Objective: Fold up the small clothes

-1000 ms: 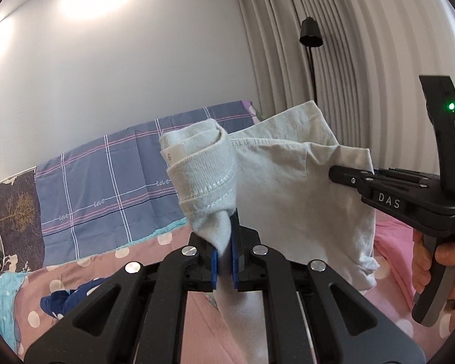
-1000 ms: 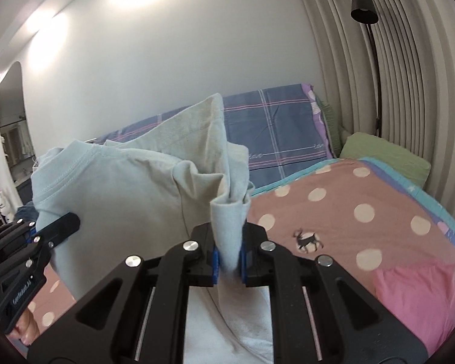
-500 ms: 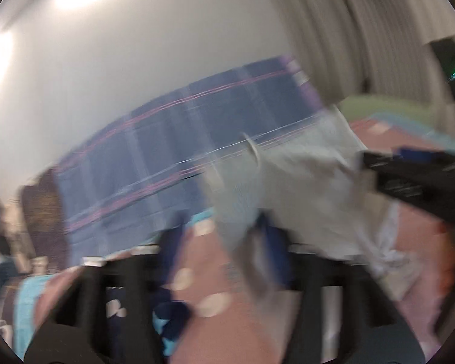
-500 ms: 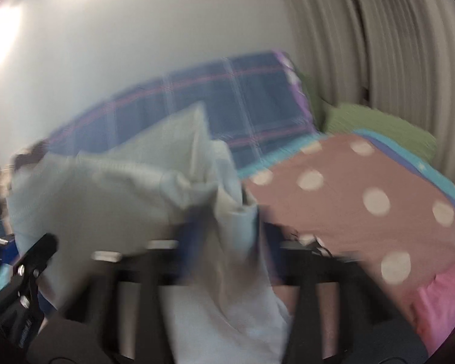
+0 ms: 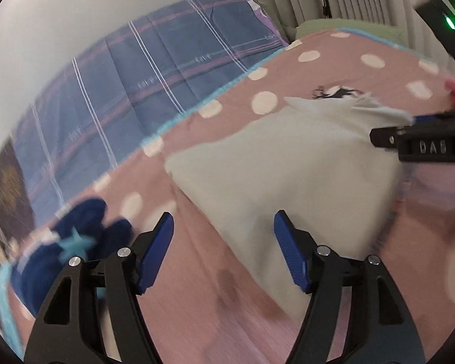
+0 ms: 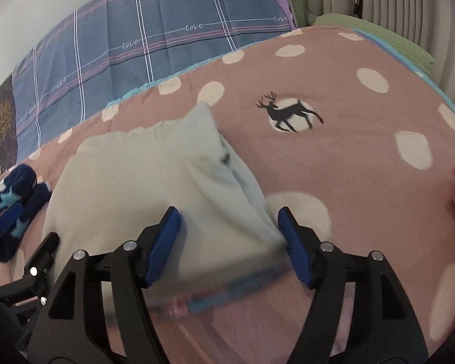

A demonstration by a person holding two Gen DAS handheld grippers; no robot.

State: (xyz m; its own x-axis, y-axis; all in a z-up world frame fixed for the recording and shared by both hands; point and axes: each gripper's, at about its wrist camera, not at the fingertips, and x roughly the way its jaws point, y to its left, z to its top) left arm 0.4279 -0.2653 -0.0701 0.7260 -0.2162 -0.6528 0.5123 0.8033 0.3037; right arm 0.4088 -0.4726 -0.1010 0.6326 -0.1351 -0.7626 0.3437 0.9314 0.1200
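Both grippers stood wide apart and held nothing, apparently so the pale grey-green garment (image 6: pixel 142 182) could settle flat on the polka-dot bedspread (image 6: pixel 364 157) for folding. The left gripper (image 5: pixel 223 250) hovered at its near left edge, the right gripper (image 6: pixel 229 244) over its near right corner. The garment lay rumpled, one corner peaked, blurred. A navy star-patterned garment (image 5: pixel 75 236) lay beside it.

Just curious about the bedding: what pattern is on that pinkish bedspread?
Cream polka dots and a black deer on the bedspread, clearest in the right wrist view.
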